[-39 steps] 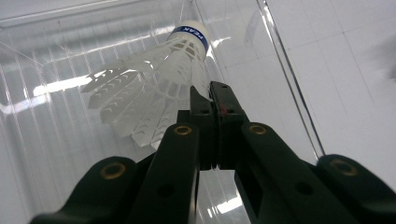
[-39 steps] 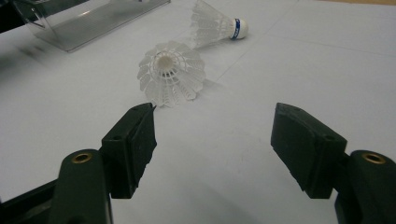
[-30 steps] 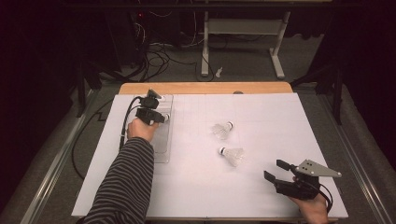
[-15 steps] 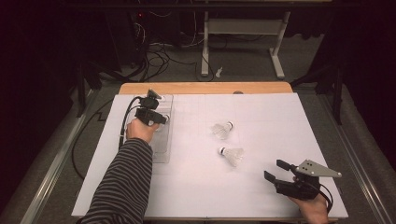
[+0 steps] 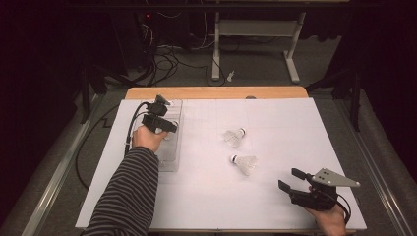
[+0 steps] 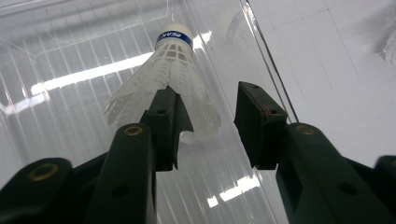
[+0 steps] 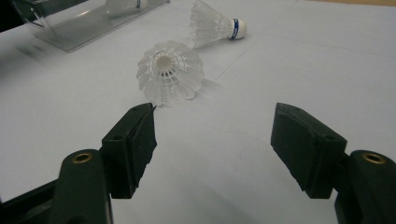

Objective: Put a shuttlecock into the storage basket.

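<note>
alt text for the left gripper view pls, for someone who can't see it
A white shuttlecock with a blue band at its cork lies in a clear plastic tray, just beyond the left gripper. Its black jaws have just been opening; the skirt's edge lies by one pad, unpinched. White table covering lies beside the tray.

**A lab or test room set up for recording**

The white sheet (image 5: 206,196) covering the wooden table (image 5: 216,92) gives a plain, marked-off work surface, faint grid lines showing on it. Beyond the table's far edge, loose black cables (image 5: 169,56) trail across the grey carpet (image 5: 255,73), beside the white metal legs of a stand (image 5: 255,29). Dark equipment with a small red light (image 5: 146,15) sits farther behind the table, and metal rails (image 5: 49,182) run along the table's left side.
</note>
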Demonstrator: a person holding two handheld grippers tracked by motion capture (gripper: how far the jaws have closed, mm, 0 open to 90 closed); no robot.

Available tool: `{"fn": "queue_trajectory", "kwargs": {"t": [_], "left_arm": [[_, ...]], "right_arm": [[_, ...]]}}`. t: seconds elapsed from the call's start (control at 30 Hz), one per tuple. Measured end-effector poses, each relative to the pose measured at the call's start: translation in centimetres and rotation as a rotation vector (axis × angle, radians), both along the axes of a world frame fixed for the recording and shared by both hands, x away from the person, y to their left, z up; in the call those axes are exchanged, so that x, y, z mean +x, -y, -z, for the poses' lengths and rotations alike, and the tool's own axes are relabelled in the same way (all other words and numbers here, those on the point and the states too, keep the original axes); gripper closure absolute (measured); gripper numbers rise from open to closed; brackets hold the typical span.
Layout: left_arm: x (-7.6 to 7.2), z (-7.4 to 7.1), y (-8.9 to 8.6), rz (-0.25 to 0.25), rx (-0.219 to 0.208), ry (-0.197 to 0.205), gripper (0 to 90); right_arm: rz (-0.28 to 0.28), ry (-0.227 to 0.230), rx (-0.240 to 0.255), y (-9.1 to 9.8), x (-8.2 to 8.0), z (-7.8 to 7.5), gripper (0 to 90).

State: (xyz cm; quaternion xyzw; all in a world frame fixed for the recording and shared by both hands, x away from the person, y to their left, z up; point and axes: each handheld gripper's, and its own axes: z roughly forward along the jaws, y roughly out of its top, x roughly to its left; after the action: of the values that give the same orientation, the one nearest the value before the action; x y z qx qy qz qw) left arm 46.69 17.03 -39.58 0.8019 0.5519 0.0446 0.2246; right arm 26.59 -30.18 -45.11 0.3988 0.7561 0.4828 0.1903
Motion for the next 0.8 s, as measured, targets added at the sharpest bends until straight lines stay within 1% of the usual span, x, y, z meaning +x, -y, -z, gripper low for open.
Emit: {"fn": "queue_trajectory", "kwargs": {"t": [0.13,0.23,0.33,0.47,0.5,0.8], "left_arm": [[-0.3,0.1,-0.1,-0.002,-0.006,0.009,58.7],[-0.5,0.3,-0.2,-0.001,0.012,0.009,57.6],[-0.8,0.1,-0.3,-0.002,0.001,0.017,56.8],[-1.1,0.0,-0.3,0.006,-0.006,0.014,54.8],[-1.2,0.0,-0.3,0.007,-0.017,0.014,54.6],[-2.1,-0.3,-0.7,0.014,-0.032,0.045,51.6]], "right_arm": [[0.0,0.0,0.0,0.0,0.0,0.0,31.4],[-0.002,0.002,0.0,0.0,0.0,0.0,31.4],[0.0,0.001,0.001,0.0,0.0,0.0,31.4],[-0.001,0.001,0.0,0.0,0.0,0.0,31.4],[-0.002,0.001,0.0,0.0,0.0,0.0,31.4],[0.001,0.001,0.001,0.0,0.0,0.0,31.4]]}}
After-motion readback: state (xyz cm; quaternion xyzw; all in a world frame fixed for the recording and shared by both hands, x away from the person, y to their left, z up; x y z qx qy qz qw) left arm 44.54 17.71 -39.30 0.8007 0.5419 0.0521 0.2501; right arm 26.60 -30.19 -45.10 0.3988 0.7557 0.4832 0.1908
